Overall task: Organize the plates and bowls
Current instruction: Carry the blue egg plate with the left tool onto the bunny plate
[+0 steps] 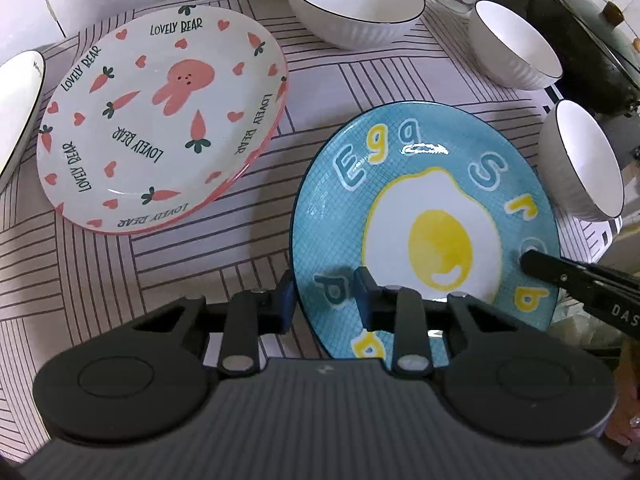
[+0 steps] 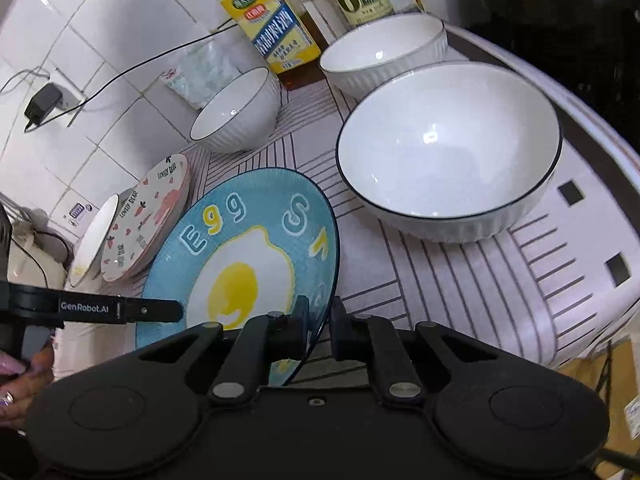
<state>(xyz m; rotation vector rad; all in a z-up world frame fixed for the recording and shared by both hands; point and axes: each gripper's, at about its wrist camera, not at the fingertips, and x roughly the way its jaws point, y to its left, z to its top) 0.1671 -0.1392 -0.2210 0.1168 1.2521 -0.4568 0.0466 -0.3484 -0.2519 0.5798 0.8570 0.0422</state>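
A blue egg plate (image 1: pixel 432 208) is held off the striped cloth, tilted, gripped from both sides. My left gripper (image 1: pixel 326 300) is shut on its near left rim. My right gripper (image 2: pixel 320 328) is shut on its right rim; the plate also shows in the right wrist view (image 2: pixel 248 248). The right gripper's finger (image 1: pixel 560 276) shows at the plate's right edge. A white "Lovely Bear" plate (image 1: pixel 160 120) with a pink rim lies to the left, seemingly on another plate. White ribbed bowls stand around: one large (image 2: pixel 448 152), others (image 2: pixel 384 48), (image 2: pixel 240 108).
Oil and seasoning bottles (image 2: pixel 276 28) stand against the tiled wall. A dark lidded wok (image 1: pixel 592 40) sits at the far right. Another white dish (image 1: pixel 16 108) lies at the far left. A charger and cable (image 2: pixel 44 104) hang on the wall.
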